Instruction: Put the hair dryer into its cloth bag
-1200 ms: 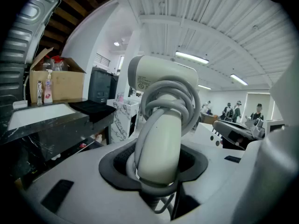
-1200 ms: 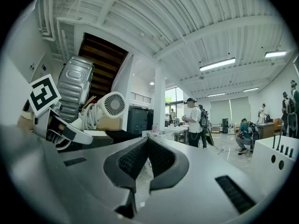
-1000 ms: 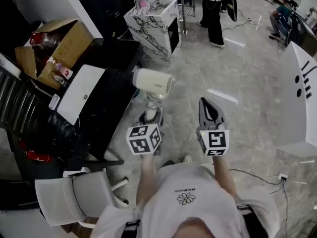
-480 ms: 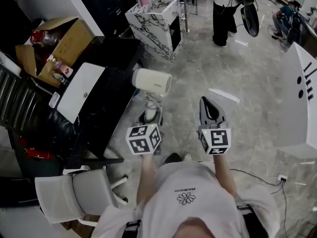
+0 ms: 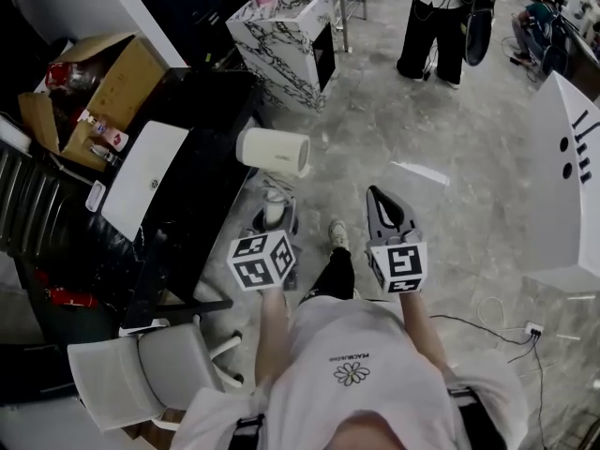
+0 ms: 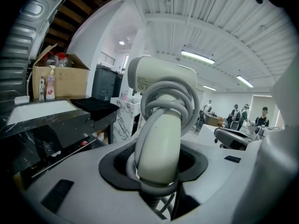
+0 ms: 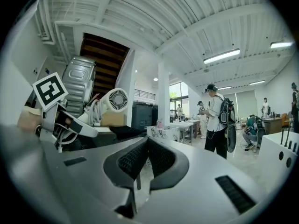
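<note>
Inside L hand-held gripper point(image 6: 159, 174), hair dryer point(image 6: 161, 120) handle clamped; R hand-held gripper point(image 7: 146, 146) clenched shut.

place: open-plan lab/office space
ceiling: ribbed ceiling point(image 7: 140, 17) w/ strip lights point(image 7: 225, 56)
floor: grey marbled floor point(image 5: 450, 139)
furn: black desk point(image 5: 211, 195), office chair point(image 5: 141, 378), cardboard box point(image 5: 117, 82)
ppl: person w/ backpack point(image 7: 217, 120)
</note>
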`<state>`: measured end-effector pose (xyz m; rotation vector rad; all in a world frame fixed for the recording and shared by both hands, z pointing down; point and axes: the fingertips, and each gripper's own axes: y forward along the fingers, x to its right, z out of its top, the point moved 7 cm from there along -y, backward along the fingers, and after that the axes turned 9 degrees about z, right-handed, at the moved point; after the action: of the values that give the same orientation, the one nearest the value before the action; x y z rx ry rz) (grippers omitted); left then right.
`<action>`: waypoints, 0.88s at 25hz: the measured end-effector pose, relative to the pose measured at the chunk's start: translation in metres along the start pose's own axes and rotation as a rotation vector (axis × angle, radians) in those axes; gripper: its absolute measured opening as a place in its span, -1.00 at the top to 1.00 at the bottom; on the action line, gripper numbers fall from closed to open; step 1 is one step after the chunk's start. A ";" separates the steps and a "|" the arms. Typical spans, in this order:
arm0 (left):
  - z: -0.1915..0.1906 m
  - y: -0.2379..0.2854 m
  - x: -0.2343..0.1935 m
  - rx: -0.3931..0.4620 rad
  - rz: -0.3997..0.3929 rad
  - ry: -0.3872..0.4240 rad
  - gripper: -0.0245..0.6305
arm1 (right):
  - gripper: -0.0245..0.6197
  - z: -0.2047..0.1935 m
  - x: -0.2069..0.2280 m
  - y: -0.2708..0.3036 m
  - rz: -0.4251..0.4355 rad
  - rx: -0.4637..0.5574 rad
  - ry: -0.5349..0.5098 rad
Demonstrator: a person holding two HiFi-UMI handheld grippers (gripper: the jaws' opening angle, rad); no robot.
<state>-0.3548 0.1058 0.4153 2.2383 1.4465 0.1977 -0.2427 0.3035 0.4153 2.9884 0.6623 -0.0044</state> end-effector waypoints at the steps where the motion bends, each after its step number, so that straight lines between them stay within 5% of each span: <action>1: 0.003 0.006 0.000 0.001 -0.002 0.004 0.37 | 0.89 0.001 0.005 0.003 -0.009 0.004 -0.002; 8: 0.030 0.054 0.003 0.032 -0.029 0.027 0.37 | 0.89 0.002 0.042 0.035 -0.062 0.017 -0.017; 22: 0.103 0.188 -0.008 0.046 -0.022 0.021 0.37 | 0.89 0.018 0.118 0.178 0.020 0.012 -0.077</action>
<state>-0.1658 0.0033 0.4110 2.2626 1.5005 0.1831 -0.0600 0.1910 0.4092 2.9887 0.6254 -0.1222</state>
